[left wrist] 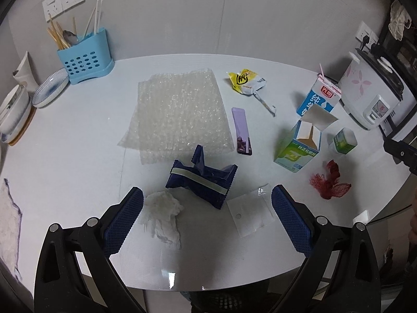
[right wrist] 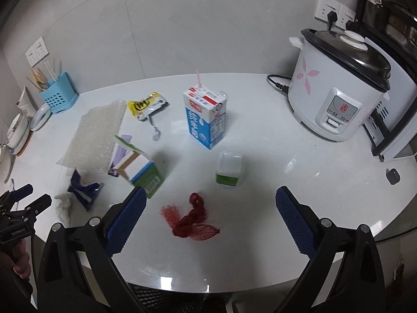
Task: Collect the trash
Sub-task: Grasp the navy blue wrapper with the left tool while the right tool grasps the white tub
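Left gripper [left wrist: 207, 210]: held above the near edge of the white table [left wrist: 78, 156]; its jaws are spread wide and nothing is pinched
Between the left fingers: a crumpled white tissue [left wrist: 163, 215] is seen at 7 o'clock, a clear plastic sleeve [left wrist: 251, 212] at 5 o'clock, a dark blue wrapper [left wrist: 202, 180] at 12 o'clock just beyond the tips
Farther trash, left view: a bubble wrap sheet [left wrist: 177, 114] is laid flat at 11 o'clock; a purple sachet [left wrist: 242, 130] lies beside its right edge; a yellow snack packet [left wrist: 246, 80] is found at 1 o'clock
Right gripper [right wrist: 211, 208]: jaws are likewise spread, with nothing gripped
Red mesh net [right wrist: 191, 219]: bunched on the table between the right fingers, touched by neither
Green box [right wrist: 140, 169]: tilted, flap open, at 10 o'clock, close to the left finger's tip
Small green tub [right wrist: 229, 170]: seen at 12 o'clock beyond the net
Milk carton [right wrist: 206, 117]: upright with a pink straw, farther back at 12 o'clock
Rice cooker [right wrist: 336, 88]: placed at 2 o'clock, near the wall
Blue utensil holder [left wrist: 84, 57]: placed at 10 o'clock in the left view, dishes beside it
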The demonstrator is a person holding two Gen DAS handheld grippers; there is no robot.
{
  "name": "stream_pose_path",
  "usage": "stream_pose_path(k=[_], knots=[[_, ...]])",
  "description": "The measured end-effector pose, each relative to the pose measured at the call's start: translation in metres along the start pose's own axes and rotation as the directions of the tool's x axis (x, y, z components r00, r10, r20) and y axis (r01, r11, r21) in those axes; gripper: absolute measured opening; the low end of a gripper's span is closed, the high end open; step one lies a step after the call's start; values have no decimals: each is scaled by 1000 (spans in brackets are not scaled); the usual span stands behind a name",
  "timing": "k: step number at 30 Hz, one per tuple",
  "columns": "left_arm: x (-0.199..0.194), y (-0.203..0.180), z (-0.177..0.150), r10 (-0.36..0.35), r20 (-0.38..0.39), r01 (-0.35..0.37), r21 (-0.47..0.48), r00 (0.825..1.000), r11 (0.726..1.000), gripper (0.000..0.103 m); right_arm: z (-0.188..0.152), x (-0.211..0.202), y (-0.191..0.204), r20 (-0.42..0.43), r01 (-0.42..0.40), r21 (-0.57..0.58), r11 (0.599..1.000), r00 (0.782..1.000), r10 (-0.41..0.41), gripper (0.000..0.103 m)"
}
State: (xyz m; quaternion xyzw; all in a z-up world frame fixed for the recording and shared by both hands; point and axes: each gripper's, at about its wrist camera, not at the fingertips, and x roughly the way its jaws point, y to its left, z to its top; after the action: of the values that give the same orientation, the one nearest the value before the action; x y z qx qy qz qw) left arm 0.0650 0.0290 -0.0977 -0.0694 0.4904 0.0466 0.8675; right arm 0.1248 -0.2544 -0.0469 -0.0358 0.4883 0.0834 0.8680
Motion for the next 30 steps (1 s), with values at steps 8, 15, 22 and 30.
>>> stream_pose_path(k=[8, 15, 22, 30], knots=[[47, 7, 0, 19, -66, -18, 16, 998, 1000, 96, 9, 43, -14, -60, 21, 1, 1000, 998, -21, 95], [84, 3, 4, 23, -119, -19, 34, 993, 999, 96, 17, 74, -19, -119, 34, 11, 999, 992, -33, 91], [108, 2, 8, 22, -150, -15, 43, 988, 999, 94, 25, 99, -15, -173, 57, 25, 998, 984, -52, 85], [123, 1, 4, 41, -185, -30, 64, 982, 997, 86, 27, 127, -10, -249, 67, 51, 996, 967, -52, 67]])
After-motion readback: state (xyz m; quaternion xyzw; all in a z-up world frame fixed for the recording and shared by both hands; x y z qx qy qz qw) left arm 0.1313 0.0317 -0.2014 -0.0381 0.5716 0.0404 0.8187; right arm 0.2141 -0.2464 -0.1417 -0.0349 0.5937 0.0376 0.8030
